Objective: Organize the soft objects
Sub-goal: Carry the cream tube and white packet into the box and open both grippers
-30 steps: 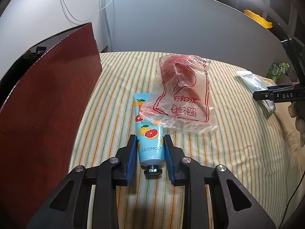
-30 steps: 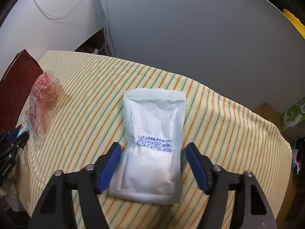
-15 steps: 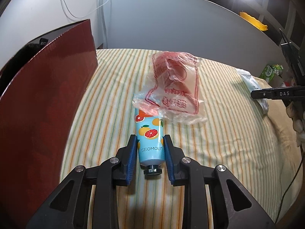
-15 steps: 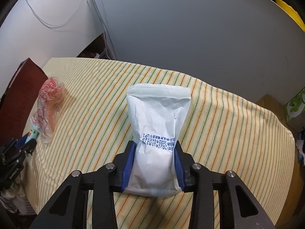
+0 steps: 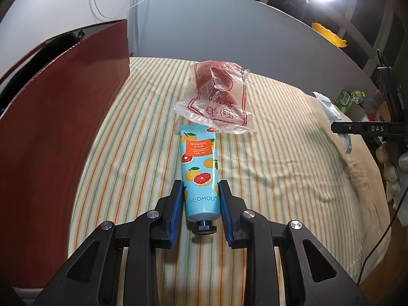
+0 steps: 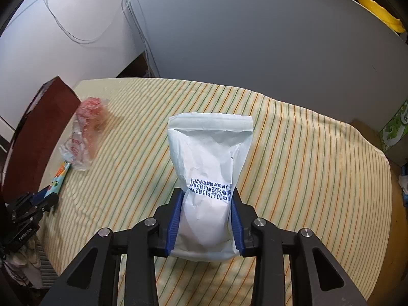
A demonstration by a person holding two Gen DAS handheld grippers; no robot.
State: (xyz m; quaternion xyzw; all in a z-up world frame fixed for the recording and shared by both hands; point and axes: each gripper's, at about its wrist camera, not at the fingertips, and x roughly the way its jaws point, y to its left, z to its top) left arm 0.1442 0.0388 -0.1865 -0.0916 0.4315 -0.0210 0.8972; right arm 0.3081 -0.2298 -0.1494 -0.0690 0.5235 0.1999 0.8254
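My left gripper [image 5: 200, 199] is shut on a blue hand-cream tube [image 5: 199, 168] printed with grapefruit, holding it by its cap end above the striped cloth [image 5: 280, 158]. A crumpled red-and-clear plastic bag [image 5: 219, 94] lies just beyond the tube's far end. My right gripper [image 6: 207, 216] is shut on a white paper pouch [image 6: 209, 158] with blue print, squeezing its lower part and holding it off the cloth. The left gripper [image 6: 38, 201] with the tube [image 6: 59, 176] shows at the left of the right wrist view, and the plastic bag [image 6: 85, 130] beyond it.
A dark red box wall [image 5: 58, 107] stands close on the left, also seen in the right wrist view [image 6: 38, 130]. A grey panel [image 6: 255, 33] backs the table. A green carton [image 6: 395, 130] sits off the right edge. The cloth drops off at the right.
The left gripper pulled the tube back out from under the plastic bag. The right gripper closed on the pouch and lifted it, pinching it narrower.
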